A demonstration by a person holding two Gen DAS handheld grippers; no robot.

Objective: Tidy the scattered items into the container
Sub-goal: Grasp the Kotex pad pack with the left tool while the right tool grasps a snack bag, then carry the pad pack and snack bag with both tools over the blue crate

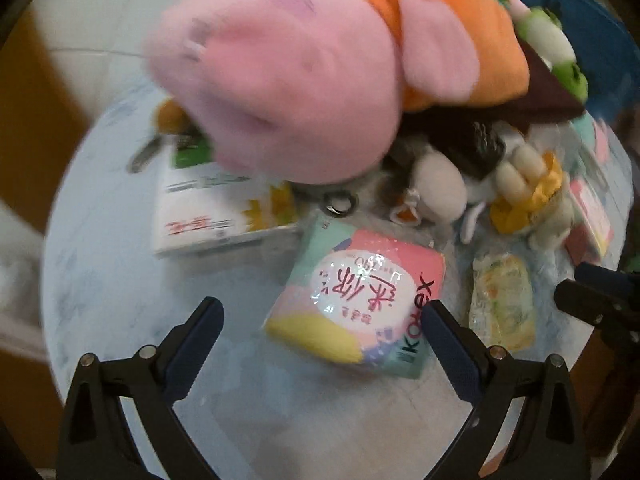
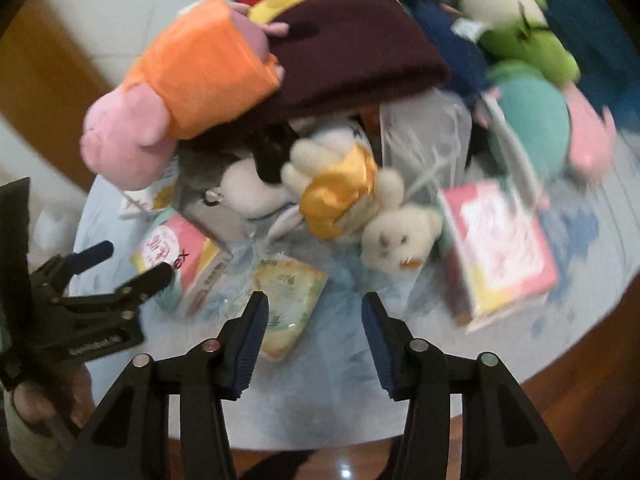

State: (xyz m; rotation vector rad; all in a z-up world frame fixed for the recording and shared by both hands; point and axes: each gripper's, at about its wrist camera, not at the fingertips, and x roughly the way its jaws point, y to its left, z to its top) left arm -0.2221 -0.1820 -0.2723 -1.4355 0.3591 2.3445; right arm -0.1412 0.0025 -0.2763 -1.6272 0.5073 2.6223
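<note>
Your left gripper (image 1: pixel 322 322) sits at the bottom centre of the left wrist view, fingers spread wide and grasping nothing. Between the fingertips, slightly toward the right one, lies the Kotex pack (image 1: pixel 360 304) flat on the pale blue table (image 1: pixel 120 280); the right fingertip is just beside its lower right corner, though contact cannot be judged. A white box (image 1: pixel 216 216) lies left of centre, partly under the pig plush (image 1: pixel 288 80), which fills the upper centre and is blurred. A wipes packet (image 1: pixel 502 300) lies at lower right, near the edge where your other gripper intrudes.

In the right wrist view, your right gripper (image 2: pixel 314 312) occupies the bottom centre, fingers released and apart, with nothing between them. The wipes packet (image 2: pixel 288 300) lies just beside and partly behind the left fingertip. Your left gripper (image 2: pixel 136 264) appears at the left edge, jaws open over the Kotex pack (image 2: pixel 180 260). A bear plush (image 2: pixel 396 236) with a gold bow lies at centre, and a pink box (image 2: pixel 500 252) at right. The pig plush (image 2: pixel 168 92) rests on the heap at upper left, against a maroon cloth (image 2: pixel 352 52). A blue container (image 2: pixel 592 20) shows at upper right; green plush (image 2: pixel 516 28) lies beside its rim.
</note>
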